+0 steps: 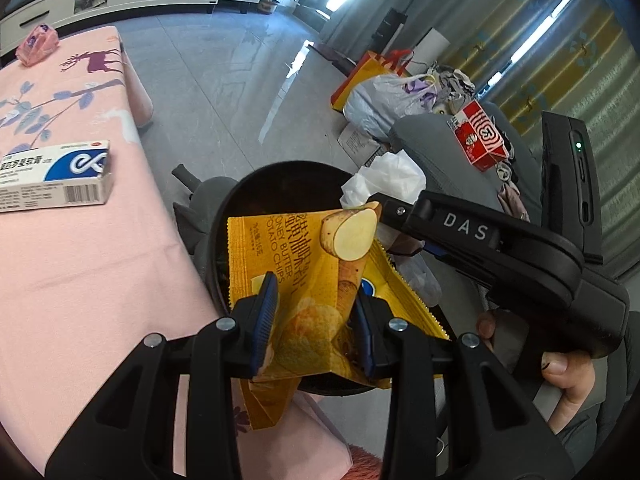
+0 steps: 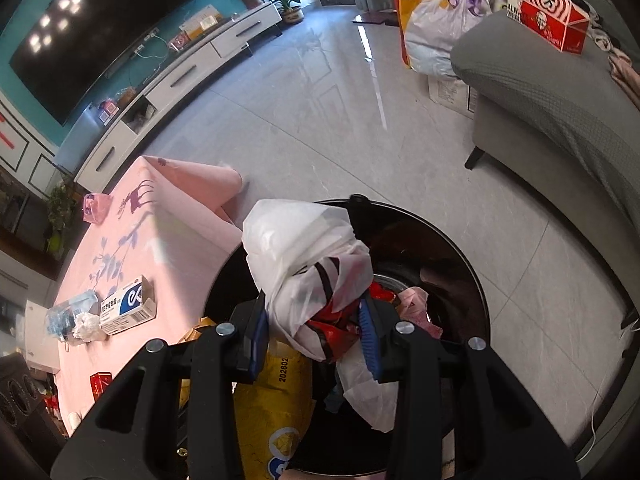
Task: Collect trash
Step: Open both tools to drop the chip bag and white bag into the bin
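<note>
My left gripper [image 1: 314, 312] is shut on a yellow potato chip bag [image 1: 304, 280], held over the round black trash bin [image 1: 240, 196] beside the pink-covered table [image 1: 80, 260]. The right gripper [image 2: 314, 332] is shut on a crumpled white plastic bag [image 2: 304, 256] with a red wrapper [image 2: 332, 328] inside, hanging over the same black trash bin [image 2: 452, 240]. The chip bag [image 2: 272, 404] shows below the right gripper's fingers. In the left wrist view the right gripper's black body [image 1: 500, 256] reaches in from the right, with the white bag [image 1: 384, 180] at its tip.
A white-and-blue medicine box [image 1: 60, 176] lies on the table, with a pink packet [image 1: 38, 44] at its far end. Crumpled tissue [image 2: 86, 328] and a blue plastic wrap [image 2: 68, 312] lie near the box. A grey sofa [image 2: 560, 100] with a red carton [image 2: 548, 12] stands right of the bin.
</note>
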Motion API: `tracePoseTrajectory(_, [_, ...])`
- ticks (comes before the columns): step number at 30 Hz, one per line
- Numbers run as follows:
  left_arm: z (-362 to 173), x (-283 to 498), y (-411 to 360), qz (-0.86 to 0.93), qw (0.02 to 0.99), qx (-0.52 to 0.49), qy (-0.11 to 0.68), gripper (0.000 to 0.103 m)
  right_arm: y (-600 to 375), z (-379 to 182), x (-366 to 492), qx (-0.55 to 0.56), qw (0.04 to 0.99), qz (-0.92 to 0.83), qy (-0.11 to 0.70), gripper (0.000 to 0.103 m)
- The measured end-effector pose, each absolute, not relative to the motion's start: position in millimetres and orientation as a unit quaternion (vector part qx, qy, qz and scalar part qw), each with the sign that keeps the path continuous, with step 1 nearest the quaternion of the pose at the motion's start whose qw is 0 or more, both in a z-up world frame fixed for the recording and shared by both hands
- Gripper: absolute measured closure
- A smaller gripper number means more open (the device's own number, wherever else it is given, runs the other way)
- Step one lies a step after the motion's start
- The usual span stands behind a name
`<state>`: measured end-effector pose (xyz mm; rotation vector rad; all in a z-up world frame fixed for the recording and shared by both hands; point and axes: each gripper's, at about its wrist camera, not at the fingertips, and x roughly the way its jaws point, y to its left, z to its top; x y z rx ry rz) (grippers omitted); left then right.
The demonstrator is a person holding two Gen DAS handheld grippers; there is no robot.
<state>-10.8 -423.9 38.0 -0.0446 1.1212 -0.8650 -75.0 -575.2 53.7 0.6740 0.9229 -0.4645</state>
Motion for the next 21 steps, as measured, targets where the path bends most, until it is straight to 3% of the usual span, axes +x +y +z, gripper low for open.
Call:
tracePoseTrajectory(14, [21.7, -13.4, -459.4, -0.402, 0.748, 0.010, 0.528, 0.063, -608.1, 31.9, -94.8, 0.361, 0.780, -0.255, 0.443, 0.062])
tracePoseTrajectory(21, [26.6, -17.3, -455.9, -0.408, 0.750, 0.017, 0.520, 0.053, -608.6, 38.8, -99.7, 0.359, 0.784, -0.265, 0.431, 0.045])
